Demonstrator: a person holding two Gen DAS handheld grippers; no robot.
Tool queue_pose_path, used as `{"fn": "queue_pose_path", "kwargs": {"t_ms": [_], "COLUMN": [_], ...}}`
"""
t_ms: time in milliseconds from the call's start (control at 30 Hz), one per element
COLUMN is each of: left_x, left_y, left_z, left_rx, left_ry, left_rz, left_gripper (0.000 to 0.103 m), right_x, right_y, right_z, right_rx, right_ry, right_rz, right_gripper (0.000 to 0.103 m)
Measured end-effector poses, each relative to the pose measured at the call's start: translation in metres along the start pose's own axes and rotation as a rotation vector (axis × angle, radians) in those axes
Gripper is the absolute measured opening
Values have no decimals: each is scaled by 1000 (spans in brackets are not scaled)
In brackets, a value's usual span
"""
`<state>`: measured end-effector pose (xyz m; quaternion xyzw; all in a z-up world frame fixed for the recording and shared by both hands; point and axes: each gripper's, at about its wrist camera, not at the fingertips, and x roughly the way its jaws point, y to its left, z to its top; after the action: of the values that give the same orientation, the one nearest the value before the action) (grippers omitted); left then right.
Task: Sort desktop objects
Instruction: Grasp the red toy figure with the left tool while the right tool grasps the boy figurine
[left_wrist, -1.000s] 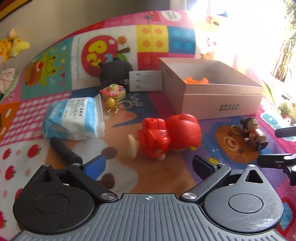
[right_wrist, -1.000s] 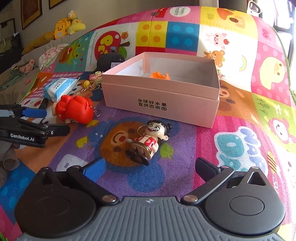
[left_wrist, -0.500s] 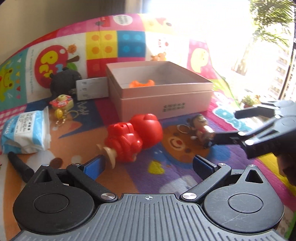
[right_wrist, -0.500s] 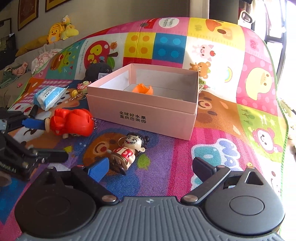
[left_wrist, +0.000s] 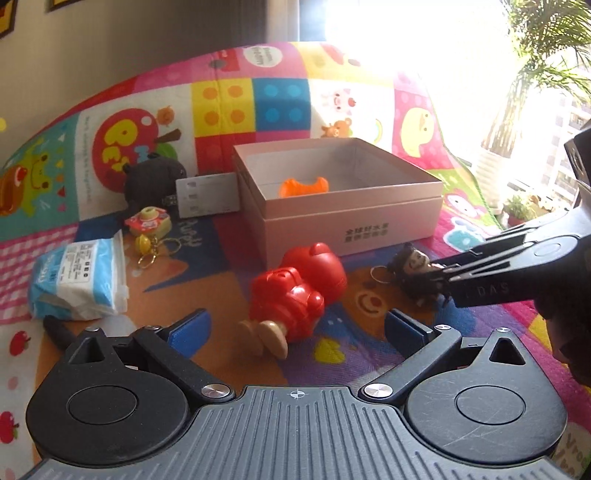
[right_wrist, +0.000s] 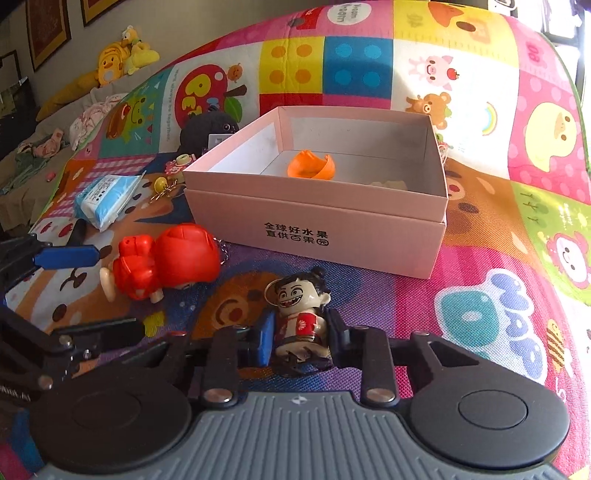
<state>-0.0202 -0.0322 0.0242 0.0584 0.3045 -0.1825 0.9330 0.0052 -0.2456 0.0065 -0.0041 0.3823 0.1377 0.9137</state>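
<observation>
1. Since half a second ago my right gripper (right_wrist: 299, 338) has gone from wide open and short of the grinning figurine (right_wrist: 301, 317) to closed in around its body. My left gripper (left_wrist: 295, 326) has swung a little, so the red figure (left_wrist: 295, 291) now sits nearer the centre of its view.
2. Right side now: the jaws look pressed against both sides of the figurine's torso, with its head poking out ahead of the fingertips. It appears to lie on the play mat (right_wrist: 498, 306), just in front of the pink box (right_wrist: 314, 229). I judge the grasp made but the lift not begun.
3. Left side now: the jaws stand wide apart and hold nothing. The red figure lies on its side just ahead of them, feet toward me, close to the near wall of the box.
4. Progress: an orange piece (right_wrist: 310, 166) is already inside the box, so I take it one item is sorted.
5. Left to do, as I read it: carry the figurine over the near wall and release it, then the red figure.
6. Farther left on the mat wait the tissue pack (left_wrist: 79, 277), a small keychain charm (left_wrist: 147, 225), a dark plush (left_wrist: 153, 179) and a black pen (left_wrist: 59, 332). Most of the job is ahead.
</observation>
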Motion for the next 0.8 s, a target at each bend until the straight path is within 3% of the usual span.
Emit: {"fn": "queue_pose_path", "kwargs": {"t_ms": [133, 233, 400, 500, 633, 733, 800], "left_x": [15, 31, 54, 54, 50, 42, 31], "left_y": [-5, -9, -5, -6, -7, -7, -9], "left_z": [7, 10, 12, 12, 11, 8, 5], "left_rx": [33, 51, 26, 28, 36, 32, 31], "left_ry": [3, 25, 72, 75, 75, 78, 81], "left_rz": [32, 56, 66, 56, 57, 44, 23], "left_gripper": [101, 85, 79, 69, 63, 52, 52], "right_x": [-12, -21, -26, -24, -22, -24, -27], "right_y": [-6, -6, 0, 0, 3, 5, 5], "right_z": [-11, -18, -22, -21, -20, -21, -21], "right_rx": [-3, -13, -38, -31, -36, -38, -39], "right_ry": [-1, 4, 5, 0, 2, 9, 19], "right_rz": [-25, -23, -18, -19, -19, -8, 6], "right_gripper": [29, 29, 29, 29, 29, 29, 29]}}
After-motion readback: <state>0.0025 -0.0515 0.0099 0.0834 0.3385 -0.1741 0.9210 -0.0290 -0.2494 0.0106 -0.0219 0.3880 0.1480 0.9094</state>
